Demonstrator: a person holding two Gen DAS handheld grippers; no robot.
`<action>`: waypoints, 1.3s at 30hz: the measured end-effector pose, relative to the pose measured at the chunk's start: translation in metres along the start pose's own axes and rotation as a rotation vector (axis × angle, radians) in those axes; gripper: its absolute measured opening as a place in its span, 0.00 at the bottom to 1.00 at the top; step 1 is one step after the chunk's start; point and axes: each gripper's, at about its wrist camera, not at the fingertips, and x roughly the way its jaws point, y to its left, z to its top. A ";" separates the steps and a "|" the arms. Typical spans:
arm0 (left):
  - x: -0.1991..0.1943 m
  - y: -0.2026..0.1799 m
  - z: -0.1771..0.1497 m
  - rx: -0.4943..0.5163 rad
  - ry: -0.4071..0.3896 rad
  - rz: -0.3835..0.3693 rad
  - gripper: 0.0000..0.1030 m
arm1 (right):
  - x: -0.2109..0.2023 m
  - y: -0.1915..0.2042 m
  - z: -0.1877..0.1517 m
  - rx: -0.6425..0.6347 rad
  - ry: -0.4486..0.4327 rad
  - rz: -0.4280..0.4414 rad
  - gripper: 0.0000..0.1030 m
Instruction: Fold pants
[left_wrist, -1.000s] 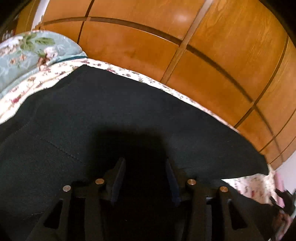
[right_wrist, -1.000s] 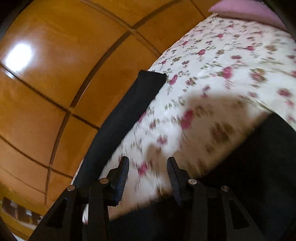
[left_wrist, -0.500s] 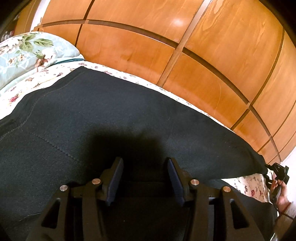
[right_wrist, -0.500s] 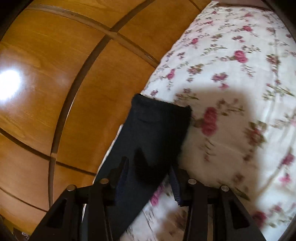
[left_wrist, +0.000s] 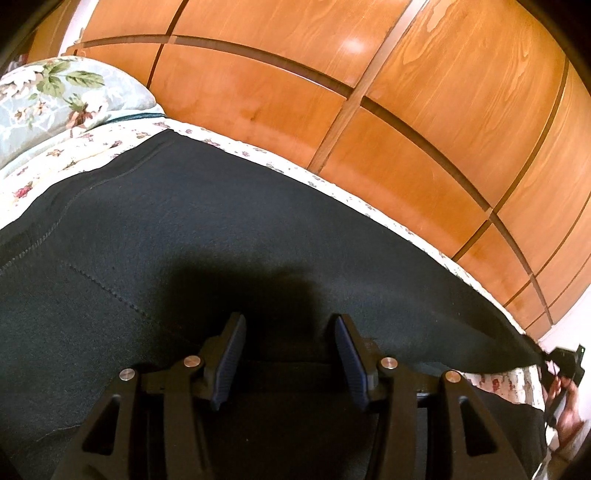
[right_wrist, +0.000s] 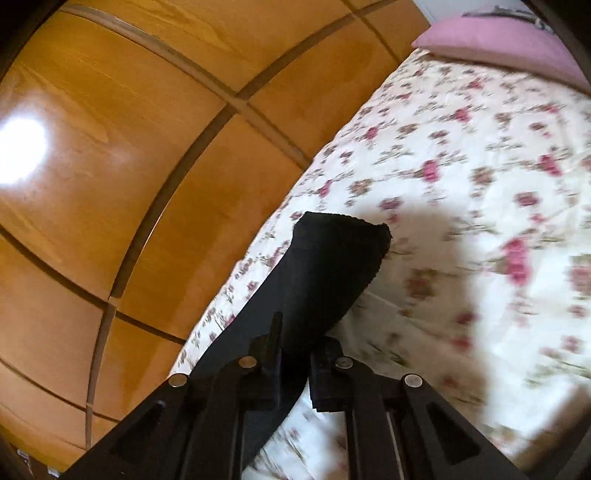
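Dark pants (left_wrist: 221, 229) lie spread on a floral bedsheet (left_wrist: 55, 155), one leg stretching away to the right. My left gripper (left_wrist: 290, 350) hovers over the upper part of the pants, its jaws open and its pads (left_wrist: 231, 350) apart, with dark cloth beneath them. In the right wrist view the end of the pant leg (right_wrist: 332, 258) runs up between the jaws of my right gripper (right_wrist: 299, 343), which are closing and pinch the cloth. The hem stands lifted off the sheet (right_wrist: 480, 184). Far right in the left wrist view, the right gripper (left_wrist: 546, 356) holds that leg end.
A wooden panelled wardrobe (left_wrist: 406, 110) runs close along the far side of the bed. A pale floral pillow (left_wrist: 55, 96) lies at the left end, a pink pillow (right_wrist: 498, 40) at the other. A person's hand (left_wrist: 565, 406) shows at the right edge.
My right gripper swung over the leg end, closed onto it and raised the hem off the sheet. The left gripper stayed where it was, still open.
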 end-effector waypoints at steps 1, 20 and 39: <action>0.000 0.000 0.000 -0.001 0.000 -0.002 0.49 | -0.005 -0.003 -0.001 -0.004 0.001 -0.007 0.10; 0.002 -0.001 0.000 -0.003 0.003 -0.010 0.52 | -0.075 -0.031 -0.041 -0.075 -0.122 -0.260 0.38; 0.000 -0.003 0.028 -0.017 0.158 -0.037 0.55 | -0.021 0.060 -0.162 -0.599 0.132 -0.095 0.51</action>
